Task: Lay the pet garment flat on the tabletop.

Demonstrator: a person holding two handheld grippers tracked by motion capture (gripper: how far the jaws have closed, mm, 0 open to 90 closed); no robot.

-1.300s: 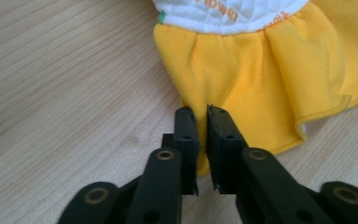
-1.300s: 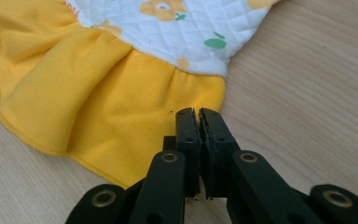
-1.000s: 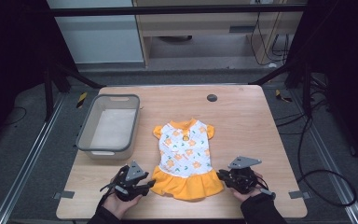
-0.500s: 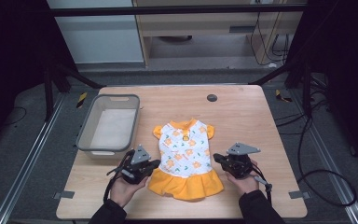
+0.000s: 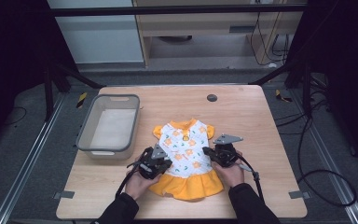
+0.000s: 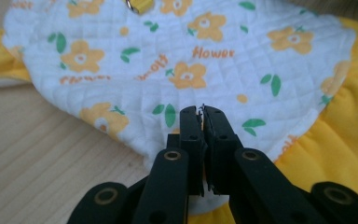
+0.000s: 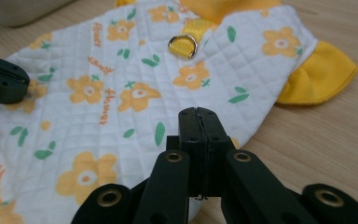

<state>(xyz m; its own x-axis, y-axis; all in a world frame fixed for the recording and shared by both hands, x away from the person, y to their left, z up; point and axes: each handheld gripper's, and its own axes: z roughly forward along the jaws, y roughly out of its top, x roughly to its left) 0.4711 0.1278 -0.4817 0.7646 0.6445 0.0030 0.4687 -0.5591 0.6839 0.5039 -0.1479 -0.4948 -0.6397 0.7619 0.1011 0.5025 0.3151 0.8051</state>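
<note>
garment: a small dress, white quilted bodice with orange flowers and green leaves, yellow collar, sleeves and skirt, lies flat on the wooden table, collar toward the far edge, skirt toward the person.
garment place: near the front middle of the table, just right of the grey bin and apart from it.
ring: a metal d-ring on a yellow tab sits on the upper bodice.
left gripper: the left gripper is at the dress's left side at waist level; in the left gripper view its jaws stand together with the white quilted edge pinched between them, the fabric lifted slightly at the tips. the jaws closed within the last second, then eased by a hair.
right gripper: the right gripper is at the dress's right side at waist level; in the right gripper view its jaws are pressed together over the edge of the white bodice, cloth nipped at the tips. these jaws have just finished closing.
hands: both hands in dark sleeves come in from the front edge, one behind each gripper.
bin: grey, rectangular, on the left part of the table, long side running front to back.
other: a small dark round disc is set in the table near the far edge, well apart from the dress.
</note>
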